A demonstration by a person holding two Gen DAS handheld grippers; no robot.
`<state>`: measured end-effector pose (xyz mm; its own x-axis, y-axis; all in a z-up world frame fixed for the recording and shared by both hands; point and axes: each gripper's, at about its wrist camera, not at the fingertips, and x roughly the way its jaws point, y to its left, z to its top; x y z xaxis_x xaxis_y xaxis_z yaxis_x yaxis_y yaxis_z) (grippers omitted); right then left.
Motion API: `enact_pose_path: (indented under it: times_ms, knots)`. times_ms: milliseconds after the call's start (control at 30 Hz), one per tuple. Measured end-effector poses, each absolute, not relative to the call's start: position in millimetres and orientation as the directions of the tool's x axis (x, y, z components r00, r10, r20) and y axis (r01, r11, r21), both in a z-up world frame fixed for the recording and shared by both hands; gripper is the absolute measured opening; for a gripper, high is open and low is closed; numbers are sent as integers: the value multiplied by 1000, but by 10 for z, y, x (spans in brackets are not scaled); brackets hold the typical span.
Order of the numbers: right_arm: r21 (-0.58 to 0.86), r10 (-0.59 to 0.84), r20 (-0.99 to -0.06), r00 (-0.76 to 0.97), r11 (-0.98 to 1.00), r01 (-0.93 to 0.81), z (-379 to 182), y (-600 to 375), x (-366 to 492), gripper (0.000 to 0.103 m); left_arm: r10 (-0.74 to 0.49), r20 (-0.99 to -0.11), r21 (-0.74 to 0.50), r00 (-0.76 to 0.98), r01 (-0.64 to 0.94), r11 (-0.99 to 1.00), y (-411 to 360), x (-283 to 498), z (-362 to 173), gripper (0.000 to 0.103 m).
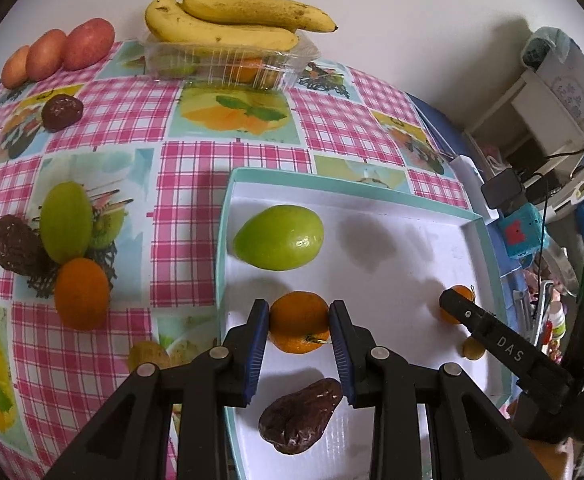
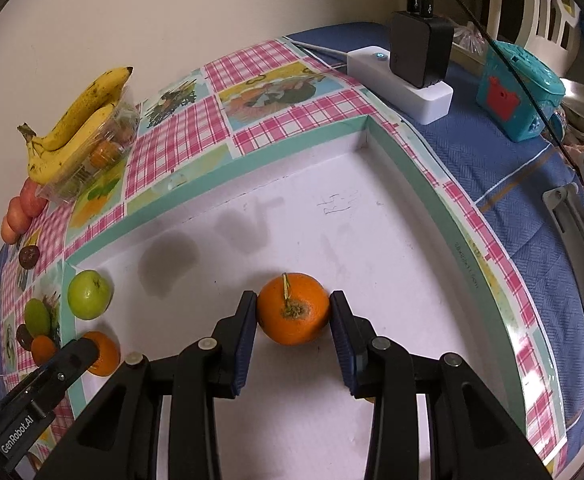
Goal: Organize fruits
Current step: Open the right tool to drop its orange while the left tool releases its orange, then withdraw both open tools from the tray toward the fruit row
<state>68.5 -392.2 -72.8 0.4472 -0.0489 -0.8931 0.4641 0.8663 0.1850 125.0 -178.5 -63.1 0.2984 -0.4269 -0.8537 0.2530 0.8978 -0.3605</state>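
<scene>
Inside the white tray [image 1: 472, 240] a green fruit [image 1: 279, 237], a brown date [image 1: 300, 416] and two oranges are already placed; several fruits are left on the desk [image 1: 195, 168]. One orange [image 1: 300, 322] is clenched by the left tool [image 1: 299, 350], stem sideways. The other orange [image 2: 293, 309] is clamped by the right tool [image 2: 293, 340], stem up; no long axis is shown

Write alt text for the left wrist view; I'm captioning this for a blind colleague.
The left gripper is shut on an orange over a white tray, with a green fruit beyond it and a dark brown fruit nearer. The right gripper's finger reaches in beside another orange. Bananas lie on a clear box on the checked tablecloth.
</scene>
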Motion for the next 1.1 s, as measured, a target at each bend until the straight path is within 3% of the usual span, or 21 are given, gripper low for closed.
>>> enact_pose_path:
  times_ms: [233, 333, 800, 833, 867, 900, 967, 1033, 1100]
  knots:
    - [171, -58, -898, 437, 867, 468, -710, -3911, 690, 38, -441, -845, -375, 302, 253, 892, -1761, 1256, -501, 34]
    - [170, -63, -896, 440, 866, 469, -670, -3926, 687, 44, -439, -843, -370, 311, 258, 893, -1750, 1257, -412, 34]
    - [169, -85, -872, 481, 871, 461, -395, -3922, 631, 44, -375, -853, -323, 364, 197, 926, -1573, 1295, -228, 36]
    - [167, -86, -874, 478, 871, 462, -403, -3921, 632, 44, -365, -857, -317, 365, 185, 930, -1549, 1305, -236, 38]
    - [166, -85, -876, 476, 871, 462, -412, -3920, 631, 45, -354, -861, -310, 366, 176, 935, -1530, 1309, -240, 51]
    - [166, -82, -878, 472, 872, 461, -425, -3918, 633, 48, -332, -867, -295, 372, 156, 943, -1498, 1315, -248, 73]
    - [164, -81, -881, 467, 872, 460, -445, -3916, 636, 61, -303, -873, -277, 382, 124, 953, -1430, 1328, -257, 80]
    - [161, -80, -882, 464, 875, 456, -460, -3905, 646, 64, -282, -876, -267, 390, 94, 959, -1349, 1349, -257, 81]
    - [156, -79, -884, 461, 880, 449, -469, -3888, 650, 70, -258, -879, -256, 401, 61, 965, -1264, 1366, -257, 88]
